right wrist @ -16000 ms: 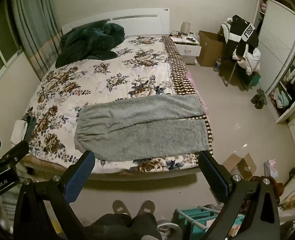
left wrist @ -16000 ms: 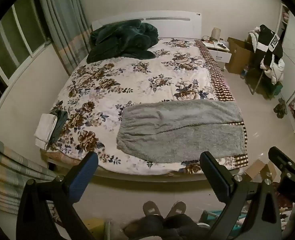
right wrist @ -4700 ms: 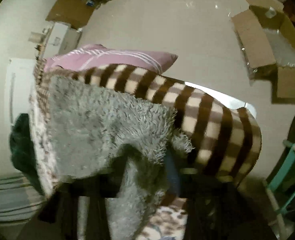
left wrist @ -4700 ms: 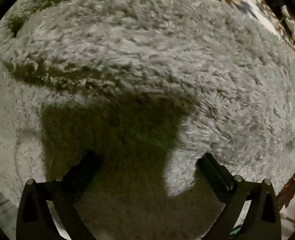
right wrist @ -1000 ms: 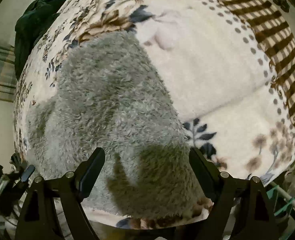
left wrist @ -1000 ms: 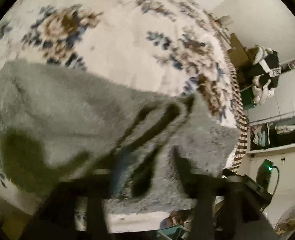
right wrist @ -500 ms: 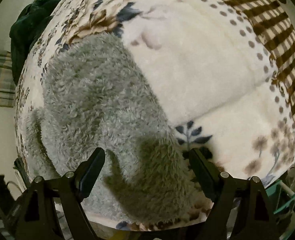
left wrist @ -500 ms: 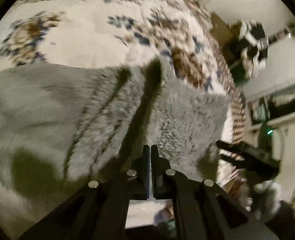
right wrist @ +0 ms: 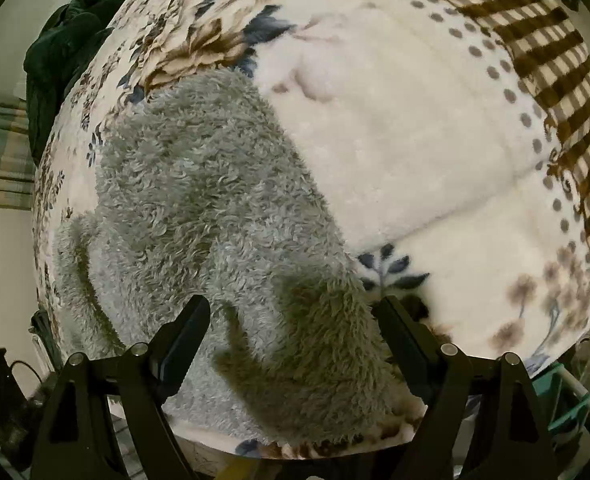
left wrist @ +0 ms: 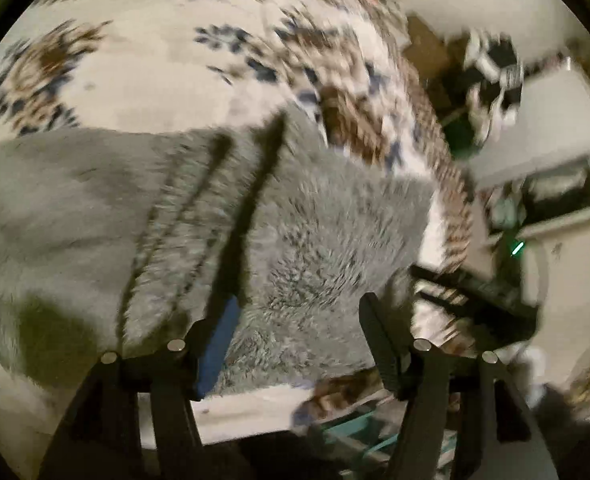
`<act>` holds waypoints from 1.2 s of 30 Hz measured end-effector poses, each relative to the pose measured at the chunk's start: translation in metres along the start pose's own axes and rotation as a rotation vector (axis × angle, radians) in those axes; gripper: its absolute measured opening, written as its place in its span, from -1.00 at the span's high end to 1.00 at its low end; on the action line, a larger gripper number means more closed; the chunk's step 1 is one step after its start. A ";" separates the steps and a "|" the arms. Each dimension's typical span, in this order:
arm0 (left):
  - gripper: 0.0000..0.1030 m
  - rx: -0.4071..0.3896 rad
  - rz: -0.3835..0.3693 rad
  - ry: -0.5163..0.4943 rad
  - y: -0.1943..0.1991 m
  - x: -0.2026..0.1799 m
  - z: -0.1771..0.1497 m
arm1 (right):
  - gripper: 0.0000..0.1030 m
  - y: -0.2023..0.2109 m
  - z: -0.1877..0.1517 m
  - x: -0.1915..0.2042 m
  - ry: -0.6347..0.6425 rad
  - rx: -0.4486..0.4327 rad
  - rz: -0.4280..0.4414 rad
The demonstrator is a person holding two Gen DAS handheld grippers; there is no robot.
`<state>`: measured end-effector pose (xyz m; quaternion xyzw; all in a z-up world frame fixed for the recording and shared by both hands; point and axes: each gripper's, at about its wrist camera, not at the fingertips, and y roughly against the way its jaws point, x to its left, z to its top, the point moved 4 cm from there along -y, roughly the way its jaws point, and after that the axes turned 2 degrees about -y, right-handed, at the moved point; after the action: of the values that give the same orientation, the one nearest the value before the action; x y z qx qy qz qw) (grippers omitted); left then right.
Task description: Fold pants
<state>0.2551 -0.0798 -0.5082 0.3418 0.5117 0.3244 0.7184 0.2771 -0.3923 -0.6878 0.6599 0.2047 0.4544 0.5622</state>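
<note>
- Only the right wrist view caught the green quilt (right wrist: 71,52) at 10 o'clock.
- Left gripper (left wrist: 295,332) hung released over the grey pants (left wrist: 199,216) on the floral blanket (left wrist: 151,60).
- Right gripper (right wrist: 291,332) stood spread, empty, above them.

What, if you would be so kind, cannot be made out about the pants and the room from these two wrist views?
- Left wrist: the room behind the pants is smeared by motion blur.
- Right wrist: the near hem of the pants is hidden behind the right claw.
- Neither view shows the whole garment, so the fold's neatness cannot be judged.
- The left claw is open.
</note>
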 end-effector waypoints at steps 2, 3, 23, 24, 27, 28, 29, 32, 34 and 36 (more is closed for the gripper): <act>0.04 0.034 0.031 -0.053 -0.024 -0.005 -0.003 | -0.71 -0.002 0.000 -0.001 0.003 0.001 -0.007; 0.45 0.036 0.039 -0.070 -0.033 -0.006 -0.003 | -0.71 -0.003 0.000 -0.002 0.003 0.001 -0.013; 0.94 -0.083 0.030 0.187 0.039 0.064 -0.036 | -0.71 0.008 -0.004 0.003 0.041 0.000 -0.009; 0.92 -0.072 0.038 0.184 0.034 0.066 -0.038 | -0.71 0.008 -0.003 0.003 0.041 0.007 -0.011; 0.83 -0.032 0.023 0.240 0.029 0.068 -0.039 | -0.71 0.008 -0.002 0.004 0.050 0.021 -0.014; 0.49 -0.029 0.018 0.248 0.030 0.066 -0.038 | -0.71 0.007 -0.001 0.005 0.058 0.025 -0.016; -0.21 -0.050 0.005 0.238 0.034 0.061 -0.032 | -0.71 0.007 0.000 0.005 0.067 0.028 -0.020; -0.84 -0.147 -0.061 0.167 0.043 0.040 -0.003 | -0.74 0.005 0.003 0.004 0.075 0.027 -0.023; -0.84 -0.172 -0.082 0.143 0.036 0.032 0.021 | -0.74 0.004 0.007 0.002 0.074 0.024 -0.026; -0.84 -0.170 -0.068 0.117 0.017 0.030 0.045 | -0.74 0.002 0.011 0.000 0.063 0.026 -0.013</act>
<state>0.3045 -0.0531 -0.4982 0.2425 0.5345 0.3616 0.7244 0.2857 -0.3987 -0.6853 0.6512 0.2324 0.4688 0.5497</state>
